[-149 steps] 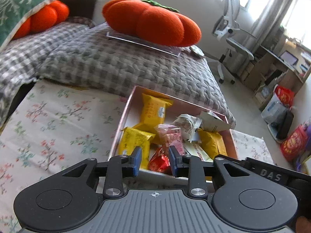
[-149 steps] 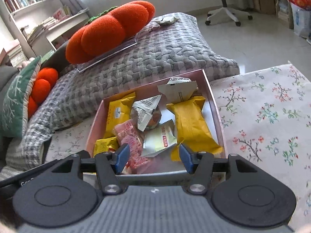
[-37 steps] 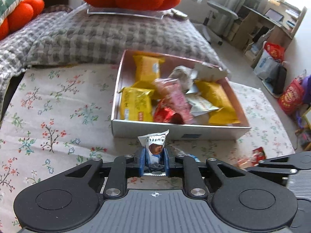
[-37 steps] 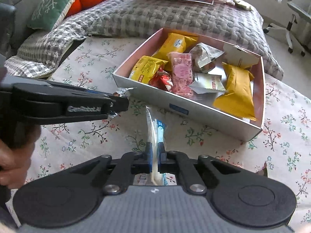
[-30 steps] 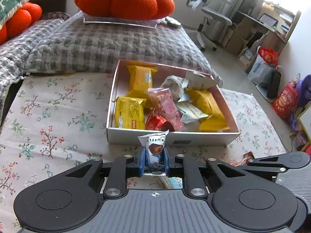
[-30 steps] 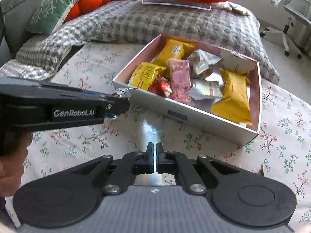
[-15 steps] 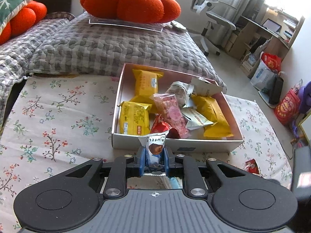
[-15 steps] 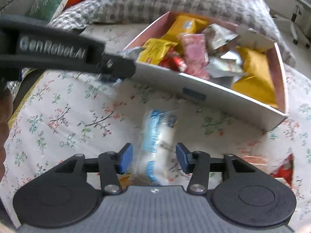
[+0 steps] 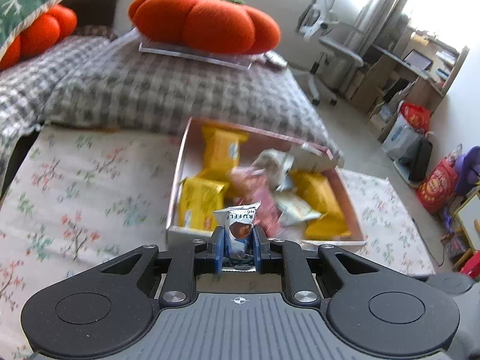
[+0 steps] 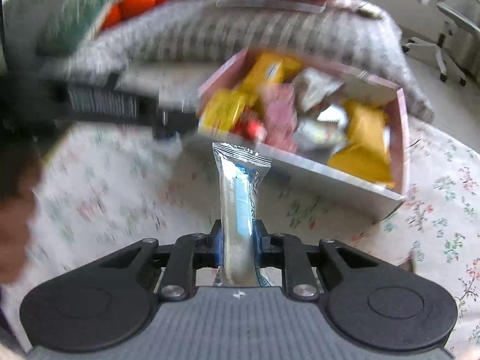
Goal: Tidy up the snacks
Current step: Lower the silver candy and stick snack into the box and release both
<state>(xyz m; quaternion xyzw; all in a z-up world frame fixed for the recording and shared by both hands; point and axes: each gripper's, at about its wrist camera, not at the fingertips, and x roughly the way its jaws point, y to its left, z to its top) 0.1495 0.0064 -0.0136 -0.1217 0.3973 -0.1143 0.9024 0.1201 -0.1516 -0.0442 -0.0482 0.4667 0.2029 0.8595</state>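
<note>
Right wrist view smears the left gripper (image 10: 168, 126) and the box (image 10: 300, 168) of snacks; the truffle packet (image 9: 240, 228) lettering is cut short, its lower end hidden between the pads.

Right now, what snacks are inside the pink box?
Inside the pink box lie yellow packets, a pink packet, silvery wrappers and a red sweet. They are piled up, so anything underneath is hidden.

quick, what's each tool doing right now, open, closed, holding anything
Left tool: closed on a truffle chocolate packet.
Right tool: jaws have just been closing, now gripping a clear blue-printed snack packet.
</note>
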